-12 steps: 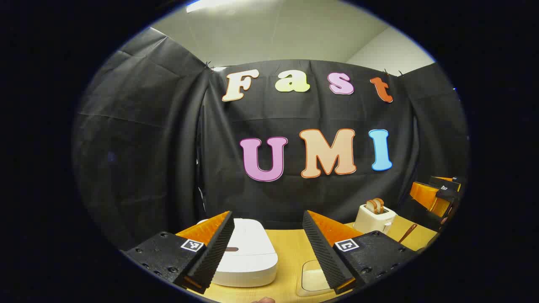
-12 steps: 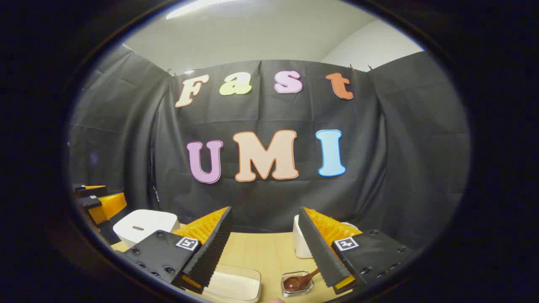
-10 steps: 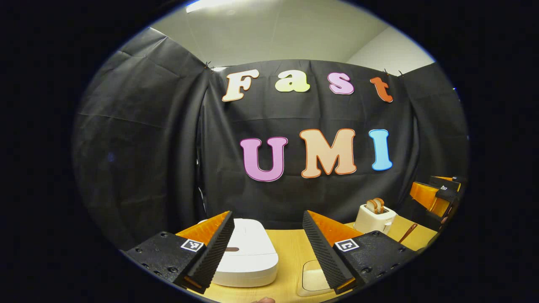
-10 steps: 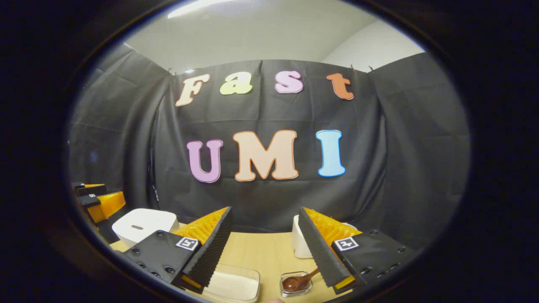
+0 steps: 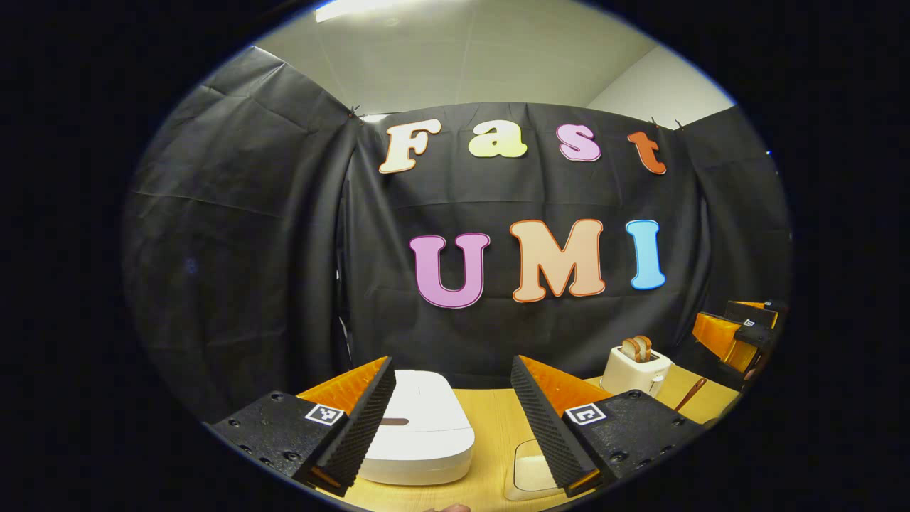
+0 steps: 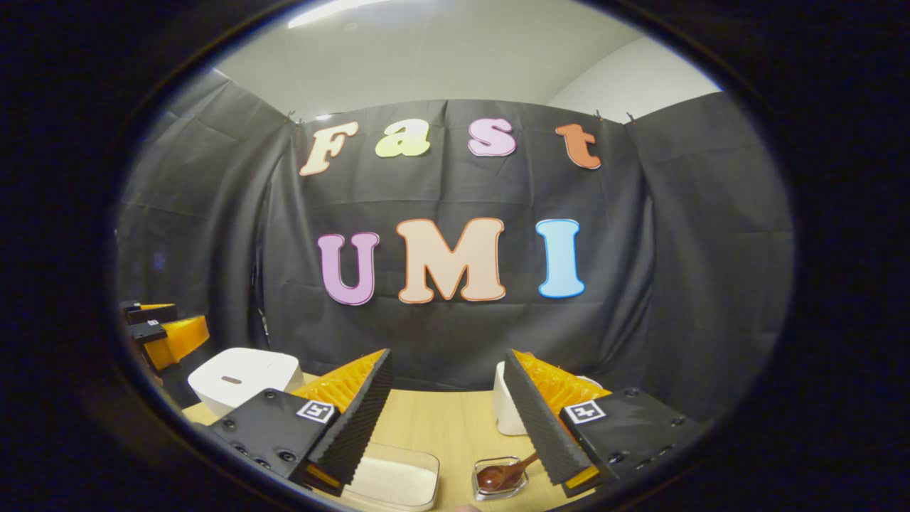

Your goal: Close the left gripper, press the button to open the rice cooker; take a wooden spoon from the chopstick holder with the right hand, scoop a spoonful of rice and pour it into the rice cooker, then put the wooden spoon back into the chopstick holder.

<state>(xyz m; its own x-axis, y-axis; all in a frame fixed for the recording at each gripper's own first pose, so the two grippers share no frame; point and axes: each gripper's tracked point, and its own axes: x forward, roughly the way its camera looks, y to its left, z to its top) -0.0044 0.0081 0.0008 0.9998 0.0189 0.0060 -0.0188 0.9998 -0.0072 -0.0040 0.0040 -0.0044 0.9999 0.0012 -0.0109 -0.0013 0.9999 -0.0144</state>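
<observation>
On the pale wooden bench (image 5: pixel 490 419), the closed white rounded rice cooker (image 5: pixel 419 434) is sitting just ahead of the left gripper (image 5: pixel 453 419), whose jaws are standing spread wide with nothing between them. Compared with half a second ago, the left gripper view is showing the cooker and the white toaster with two bread slices (image 5: pixel 635 368) slid slightly to the right, so the hand is turning a little; the jaws' gap is looking unchanged. Beside that gripper's right finger, a clear shallow tray of white rice (image 5: pixel 525 473) is lying on the bench.

Over on the right, the right gripper (image 6: pixel 448 416) is also hanging with its jaws spread apart and empty. The dark wooden spoon (image 6: pixel 501 475) is resting in a small clear glass holder (image 6: pixel 498 480) just below that gripper's right finger, apart from it. In that view the scene is sitting a touch higher than before.

Small square black-and-white marker tags (image 5: pixel 584 413) are showing on the fingers; I cannot make out any brand writing on the appliances.
</observation>
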